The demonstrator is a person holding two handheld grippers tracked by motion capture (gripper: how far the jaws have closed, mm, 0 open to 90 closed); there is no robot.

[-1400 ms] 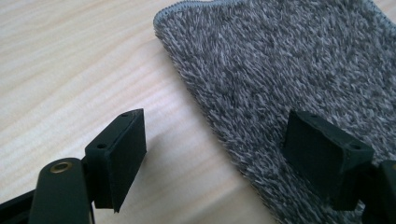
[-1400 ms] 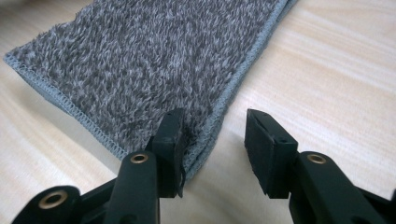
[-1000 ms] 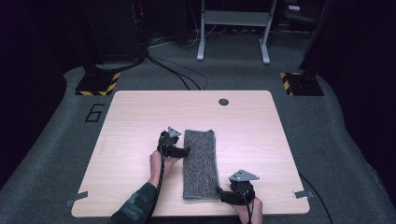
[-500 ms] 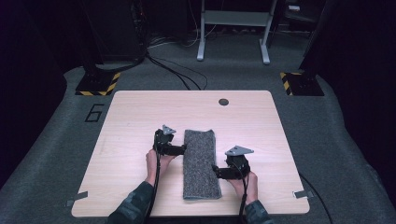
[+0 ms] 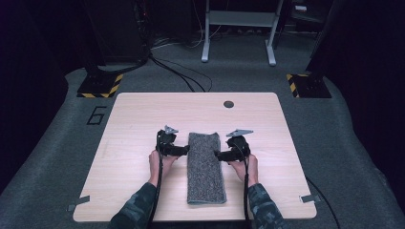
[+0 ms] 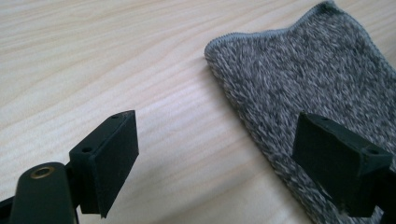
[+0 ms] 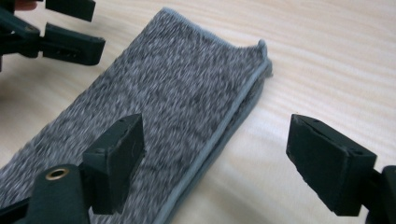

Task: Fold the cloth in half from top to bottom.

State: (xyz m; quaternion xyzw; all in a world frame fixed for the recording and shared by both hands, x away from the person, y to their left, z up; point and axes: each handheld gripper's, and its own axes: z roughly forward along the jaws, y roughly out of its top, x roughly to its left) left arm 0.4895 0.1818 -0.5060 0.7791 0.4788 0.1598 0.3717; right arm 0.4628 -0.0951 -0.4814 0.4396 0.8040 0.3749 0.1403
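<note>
- Grey towel [image 5: 206, 167] is lying flat on the table [image 5: 133, 119], folded into a long strip running front-to-back, roughly mid-table, nearer the person's edge.
- Left claw [image 5: 185, 150] is sitting just beside the towel's left long edge, toward the far end – jaws standing wide apart, nothing btwn them.
- In the left gripper view the towel [image 6: 299, 88] is showing its far corner; one pad is over bare wood, the other over the towel's edge; can't tell if that pad is touching the fabric.
- Right claw [image 5: 218, 155] is sitting at the towel's right long edge, opposite the left one – jaws have just been opening, now gaping wide, not pressing on anything.
- In the right gripper view the towel [image 7: 177, 107] is showing stacked layers w/ a stitched hem along the side; the hem is running up btwn the two pads, fabric lying loose.
- Left claw [image 7: 65, 32] is also appearing at the top left of that view, across the towel.
- Both hands are resting low by the table, sleeves in camo pattern [image 5: 138, 210].
</note>
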